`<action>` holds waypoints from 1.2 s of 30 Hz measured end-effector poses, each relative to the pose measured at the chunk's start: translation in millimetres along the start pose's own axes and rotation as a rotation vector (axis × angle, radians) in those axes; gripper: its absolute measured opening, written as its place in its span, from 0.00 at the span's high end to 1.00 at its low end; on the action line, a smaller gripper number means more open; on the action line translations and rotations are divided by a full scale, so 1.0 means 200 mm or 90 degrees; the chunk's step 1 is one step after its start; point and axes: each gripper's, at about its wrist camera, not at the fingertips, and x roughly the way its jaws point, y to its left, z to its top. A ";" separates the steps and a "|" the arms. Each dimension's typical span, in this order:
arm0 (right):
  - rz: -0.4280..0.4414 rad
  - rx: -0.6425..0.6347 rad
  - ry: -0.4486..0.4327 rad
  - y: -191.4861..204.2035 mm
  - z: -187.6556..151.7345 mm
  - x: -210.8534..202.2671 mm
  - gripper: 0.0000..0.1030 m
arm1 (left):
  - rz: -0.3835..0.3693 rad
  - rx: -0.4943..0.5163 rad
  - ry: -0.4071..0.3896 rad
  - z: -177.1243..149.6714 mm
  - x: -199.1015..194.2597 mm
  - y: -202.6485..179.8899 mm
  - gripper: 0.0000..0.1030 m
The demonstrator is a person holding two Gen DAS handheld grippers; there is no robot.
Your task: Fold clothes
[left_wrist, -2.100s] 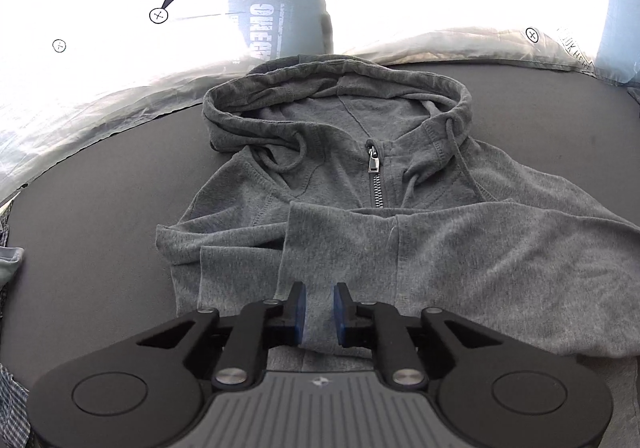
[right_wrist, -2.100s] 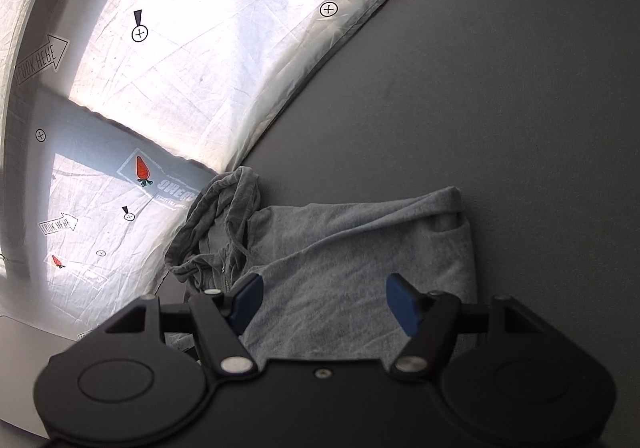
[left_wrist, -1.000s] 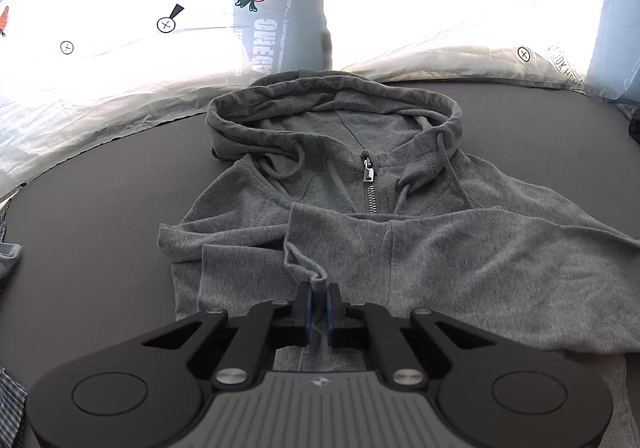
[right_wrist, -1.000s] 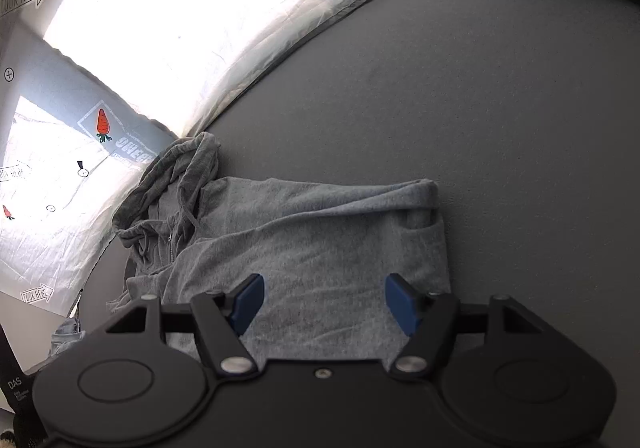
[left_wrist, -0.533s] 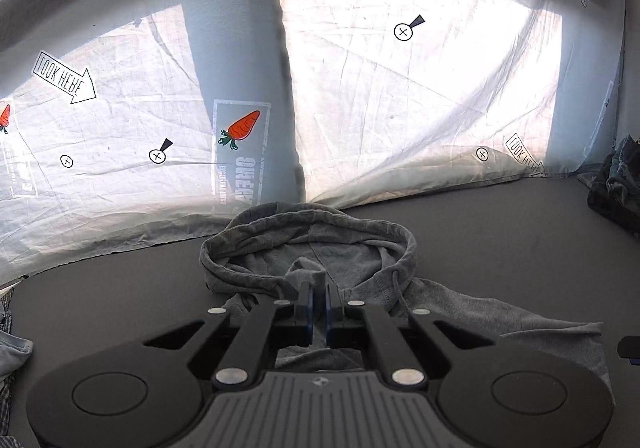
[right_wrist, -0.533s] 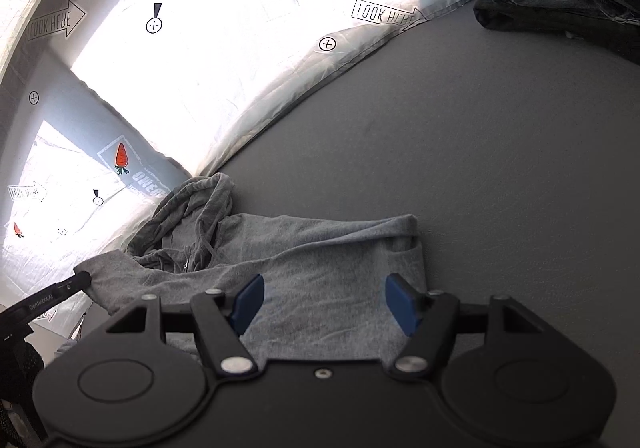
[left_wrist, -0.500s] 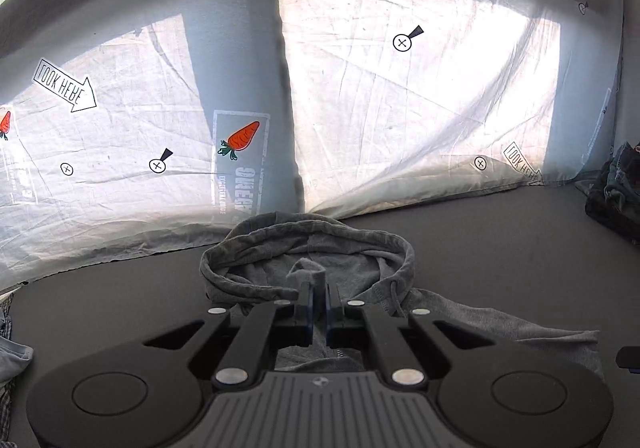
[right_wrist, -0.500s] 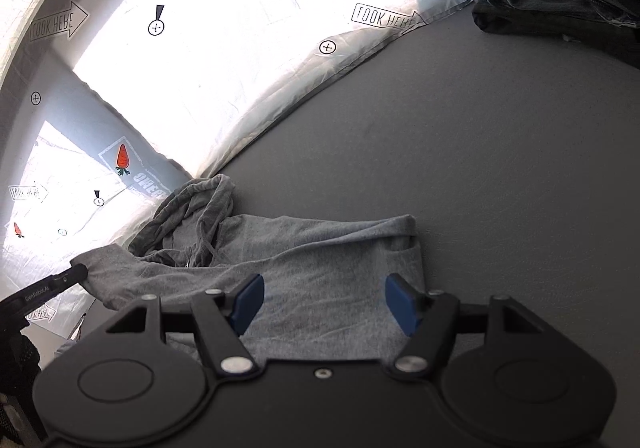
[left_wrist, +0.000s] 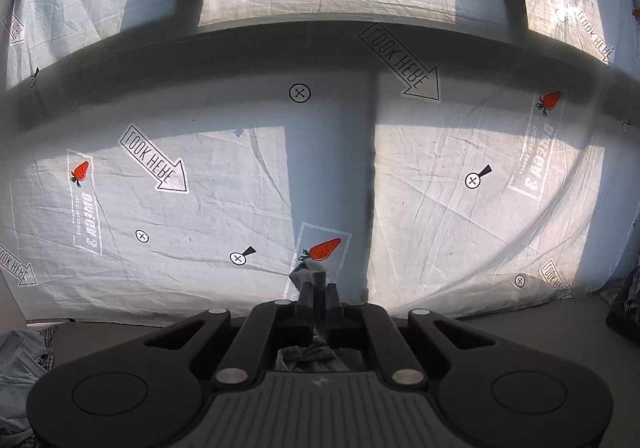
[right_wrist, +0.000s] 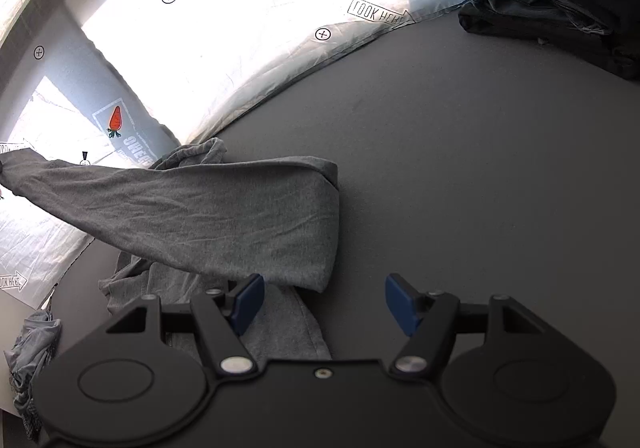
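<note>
A grey zip hoodie (right_wrist: 208, 215) lies on the dark grey table (right_wrist: 460, 151). My left gripper (left_wrist: 319, 288) is shut on the hoodie's sleeve cuff (left_wrist: 308, 274) and holds it high, facing the printed backdrop; a bit of grey cloth (left_wrist: 308, 354) shows under its fingers. In the right wrist view the lifted sleeve stretches up and to the left, off the table, and the hood (right_wrist: 196, 155) lies near the backdrop. My right gripper (right_wrist: 325, 302) is open and empty, low over the hoodie's near edge.
A stack of folded dark clothes (right_wrist: 560, 3) sits at the far right of the table, also at the edge of the left wrist view (left_wrist: 626, 308). Crumpled bluish garments (right_wrist: 32, 348) lie at the left edge, also in the left wrist view (left_wrist: 20, 364). A white printed sheet (left_wrist: 200, 207) hangs behind.
My left gripper closed on the sleeve cuff and lifted it high, pulling the sleeve up and left off the hoodie. My right gripper stayed open and shifted slightly.
</note>
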 end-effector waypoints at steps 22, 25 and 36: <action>-0.037 -0.094 0.045 0.36 -0.07 0.24 0.38 | 0.227 -0.148 0.166 -0.55 -0.10 1.06 0.94; -0.051 -0.106 0.049 0.37 -0.04 0.27 0.44 | 0.248 -0.184 0.230 -0.72 -0.06 1.10 0.93; -0.039 -0.139 0.064 0.40 0.05 0.41 0.72 | 0.263 -0.219 0.349 -0.98 0.04 1.19 0.92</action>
